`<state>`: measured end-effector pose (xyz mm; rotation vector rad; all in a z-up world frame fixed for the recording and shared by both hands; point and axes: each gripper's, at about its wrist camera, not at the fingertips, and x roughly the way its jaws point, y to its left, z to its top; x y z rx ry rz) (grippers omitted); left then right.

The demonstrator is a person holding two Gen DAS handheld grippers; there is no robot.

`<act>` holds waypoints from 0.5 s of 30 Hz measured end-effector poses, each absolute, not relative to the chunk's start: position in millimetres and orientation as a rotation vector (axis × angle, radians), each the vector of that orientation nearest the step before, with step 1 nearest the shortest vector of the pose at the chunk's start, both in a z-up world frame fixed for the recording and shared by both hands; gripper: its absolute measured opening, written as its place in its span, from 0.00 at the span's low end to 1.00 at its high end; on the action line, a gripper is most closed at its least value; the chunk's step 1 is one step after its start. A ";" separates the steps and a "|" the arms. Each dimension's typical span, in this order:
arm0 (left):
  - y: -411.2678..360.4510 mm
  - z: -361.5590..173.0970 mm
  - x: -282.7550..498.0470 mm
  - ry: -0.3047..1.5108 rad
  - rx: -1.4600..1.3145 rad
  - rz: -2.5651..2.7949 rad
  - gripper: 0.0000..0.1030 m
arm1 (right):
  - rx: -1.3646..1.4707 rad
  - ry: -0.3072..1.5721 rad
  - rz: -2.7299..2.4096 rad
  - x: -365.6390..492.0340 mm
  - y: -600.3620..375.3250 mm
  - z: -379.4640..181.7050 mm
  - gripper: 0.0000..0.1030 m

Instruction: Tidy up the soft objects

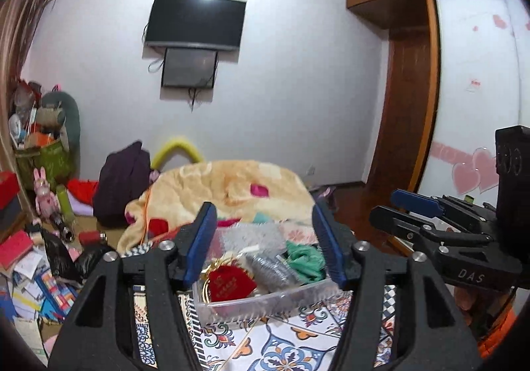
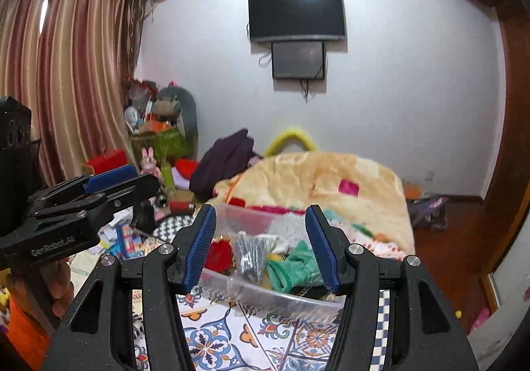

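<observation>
A clear plastic bin [image 1: 265, 303] [image 2: 281, 299] sits on a patterned bed cover [image 1: 285, 344] [image 2: 232, 338]. It holds a red pouch [image 1: 230, 283] [image 2: 220, 253], a silver-grey cloth [image 1: 270, 270] [image 2: 251, 258] and a green cloth [image 1: 306, 260] [image 2: 293, 268]. My left gripper [image 1: 265, 245] is open and empty, above the bin's near side. My right gripper [image 2: 261, 245] is open and empty, also over the bin. Each gripper shows from the side in the other's view, the right one [image 1: 410, 205] and the left one [image 2: 122, 180].
A beige fleece blanket [image 1: 225, 188] [image 2: 331, 185] lies behind the bin with a dark purple bag [image 1: 122, 185] [image 2: 225, 159] beyond it. Books, boxes and toys clutter the floor at left [image 1: 39, 258] [image 2: 132, 232]. A wardrobe [image 1: 463, 89] stands at right.
</observation>
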<state>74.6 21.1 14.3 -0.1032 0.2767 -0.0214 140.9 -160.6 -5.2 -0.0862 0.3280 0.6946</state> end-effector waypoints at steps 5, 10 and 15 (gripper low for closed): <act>8.8 28.3 58.7 0.238 -0.084 -0.041 0.78 | -0.072 0.256 0.681 124.2 -168.8 7.9 0.67; 5.2 33.8 49.1 0.230 -0.090 -0.039 0.87 | -0.055 0.218 0.664 116.1 -170.2 11.9 0.84; 2.0 34.7 42.7 0.225 -0.080 -0.029 0.93 | -0.047 0.207 0.659 109.2 -173.3 8.5 0.92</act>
